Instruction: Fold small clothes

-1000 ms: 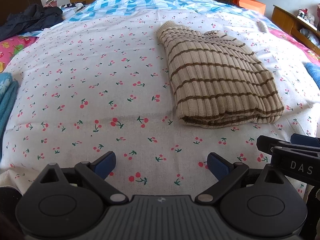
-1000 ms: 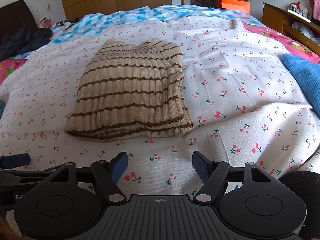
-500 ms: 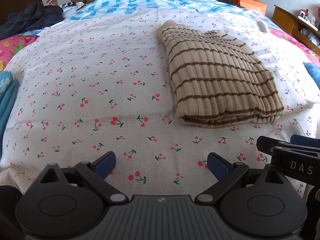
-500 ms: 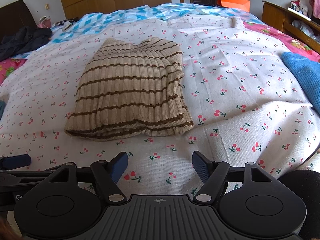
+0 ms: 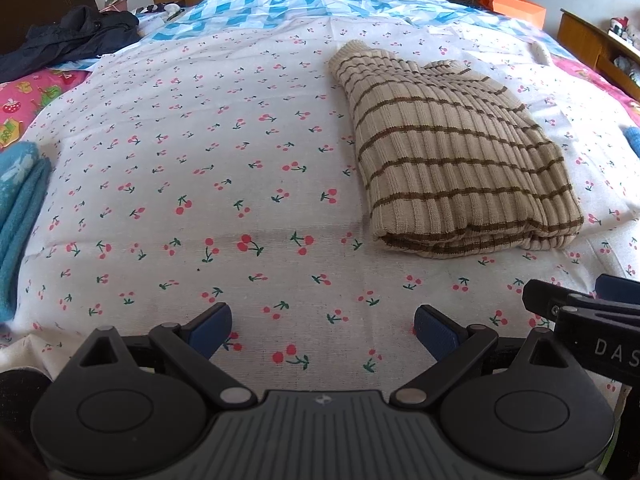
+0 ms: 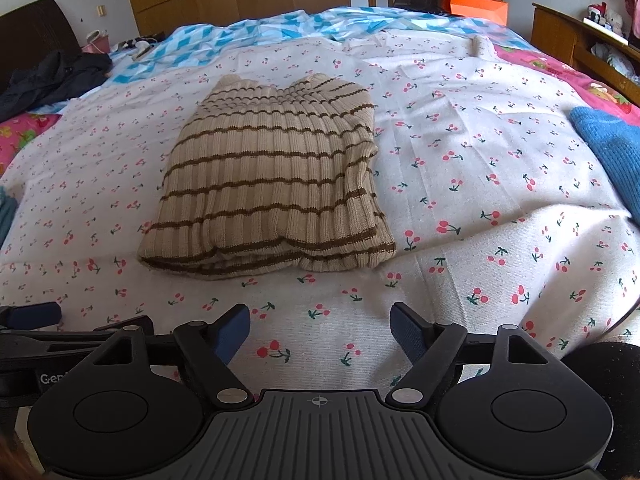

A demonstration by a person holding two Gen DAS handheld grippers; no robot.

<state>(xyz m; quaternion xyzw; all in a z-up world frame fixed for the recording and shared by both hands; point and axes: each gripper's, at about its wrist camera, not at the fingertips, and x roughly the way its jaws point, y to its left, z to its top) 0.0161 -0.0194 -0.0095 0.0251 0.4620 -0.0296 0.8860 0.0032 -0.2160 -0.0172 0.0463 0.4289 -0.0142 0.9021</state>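
Observation:
A beige ribbed sweater with brown stripes lies folded into a rectangle on the cherry-print bed sheet. It also shows in the right wrist view, straight ahead. My left gripper is open and empty, near the bed's front edge, left of the sweater. My right gripper is open and empty, just in front of the sweater's folded edge. The right gripper's body shows at the right edge of the left wrist view.
A light blue knit lies at the left edge of the bed. A blue sweater lies at the right. A dark jacket lies at the far left. Wooden furniture stands on the right.

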